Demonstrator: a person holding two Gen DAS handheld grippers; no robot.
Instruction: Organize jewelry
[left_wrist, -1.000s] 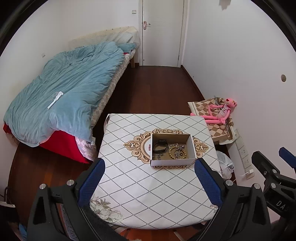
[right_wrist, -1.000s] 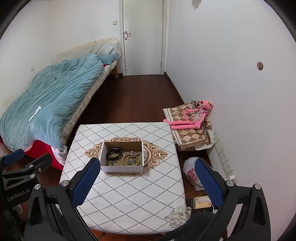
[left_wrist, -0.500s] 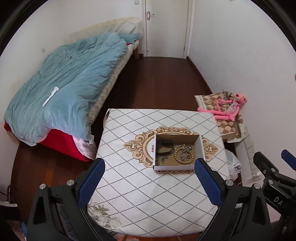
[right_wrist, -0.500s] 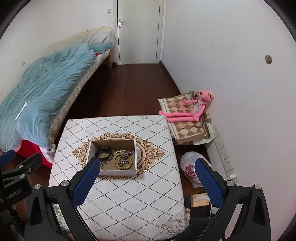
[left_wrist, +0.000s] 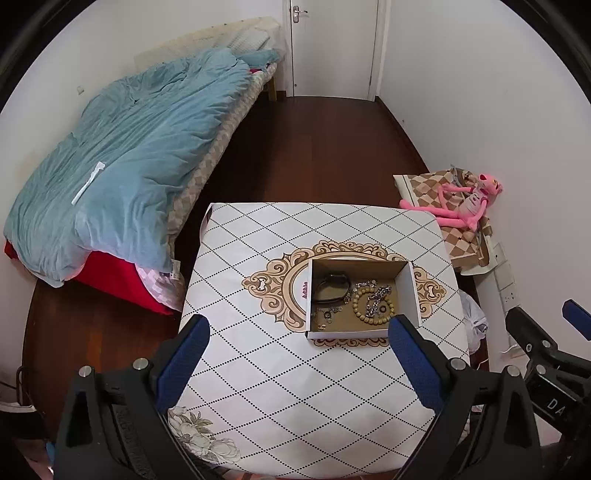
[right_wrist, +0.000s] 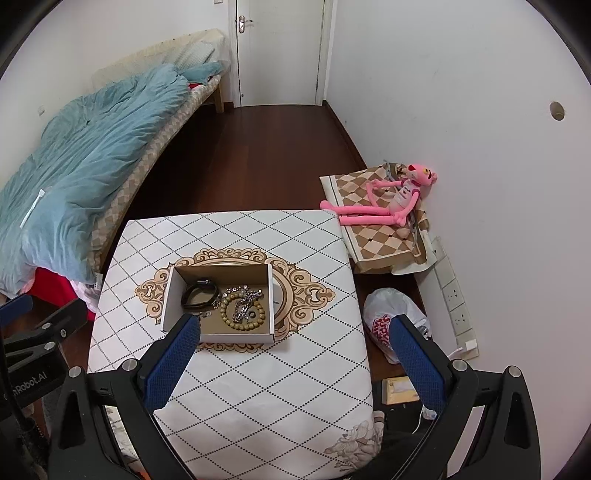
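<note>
Left gripper: blue-padded fingers spread wide, nothing between them, held high above the table. Right gripper: same wide spread, blue pads gripping nothing, also well above the tabletop.

Ahead of the left fingers and toward the right one: an open cardboard box, sitting on the gold medallion print of the diamond-patterned cloth. In the right wrist view, same box ahead of the left finger, whose tip overlaps the box's near left corner in the frame.

Inside the box: a black band on the side nearer the left finger, a tan bead bracelet beside it, a silver chain lying across the beads, small metal pieces near the front wall. All jewelry loose and tangled together, none outside the box.

Farther out, left of the fingers: a bed with a blue quilt. To the right, against the wall: a pink plush toy on a checkered cushion. Below that, beside the table: a white plastic bag. Straight ahead at the far end: a white door.
</note>
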